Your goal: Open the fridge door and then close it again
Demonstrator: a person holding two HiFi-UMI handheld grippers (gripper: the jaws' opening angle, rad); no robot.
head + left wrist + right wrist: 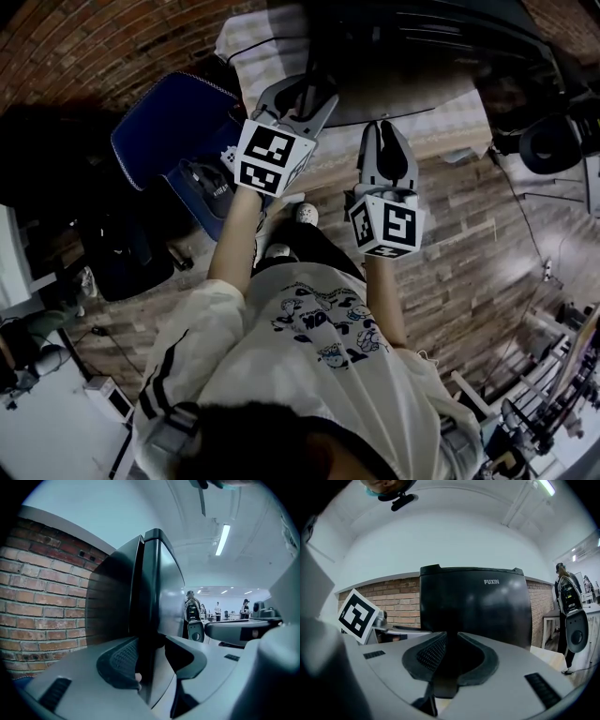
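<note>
Nearest, from the head view: white printed T-shirt [328,347], both forearms stretched forward above a plank floor [469,244]. Blue chair [169,131] off to the left, well apart from the hands.

Next out: left gripper [300,94] [151,638], marker cube [272,155] riding behind the jaws. Jaws wide apart, astride the free edge of the fridge door [161,588] [487,616]. One tip at the seam side, the other on the front face. Tips against the edge on both sides, so clamped on the door. Textured pad [119,660] of the seam-side jaw plainly in view.

Alongside, to the right: right gripper [384,141] [450,637] with a second cube [386,223] behind it. Jaws closed together, nothing between them. Aimed at the door's front, short of it, not touching.

Beyond: small black fridge [403,66] [112,602], upright on a pale tabletop [450,117]. Lettering FUXIN high on the door. Seam between door and body only a narrow dark line in the left gripper view. Ajar or fully shut: cannot tell.

Farthest: brick wall [33,606] [393,604] behind the fridge. Pale ceiling with strip lights [222,538]. A few people [218,611], small, standing in the open room past the door.
</note>
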